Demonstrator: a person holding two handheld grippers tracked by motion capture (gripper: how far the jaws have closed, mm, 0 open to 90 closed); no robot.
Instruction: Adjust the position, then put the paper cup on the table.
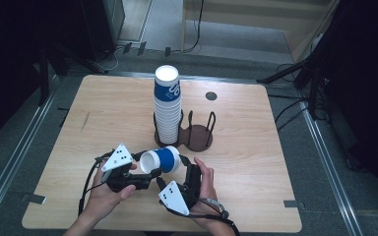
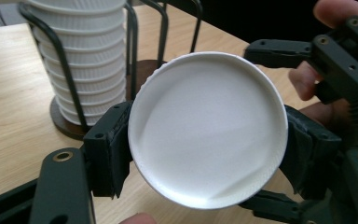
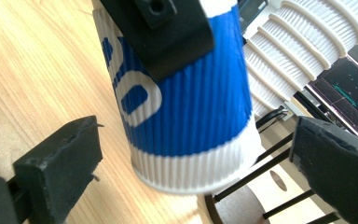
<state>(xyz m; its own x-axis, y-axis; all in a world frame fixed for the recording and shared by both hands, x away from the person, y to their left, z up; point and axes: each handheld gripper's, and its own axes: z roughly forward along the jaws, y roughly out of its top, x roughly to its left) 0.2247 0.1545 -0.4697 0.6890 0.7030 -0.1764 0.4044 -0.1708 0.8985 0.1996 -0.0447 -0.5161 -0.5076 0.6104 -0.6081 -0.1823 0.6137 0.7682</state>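
One blue cup (image 1: 161, 160) is held sideways above the table (image 1: 256, 162), close to the tall stack (image 1: 167, 105) in the rack (image 1: 199, 135). Left gripper (image 1: 150, 178) squeezes it. Right gripper (image 3: 191, 177) stands open around it. Stacking comes next.

Blue-and-white ribbed paper cup (image 1: 160, 161) lies sideways above the table, before the cup stack (image 1: 167, 105).

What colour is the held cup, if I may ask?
Cup: blue with white bands and lettering; clearest in the right gripper view.

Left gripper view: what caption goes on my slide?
Left tool squeezes a paper cup, its white bottom facing us.
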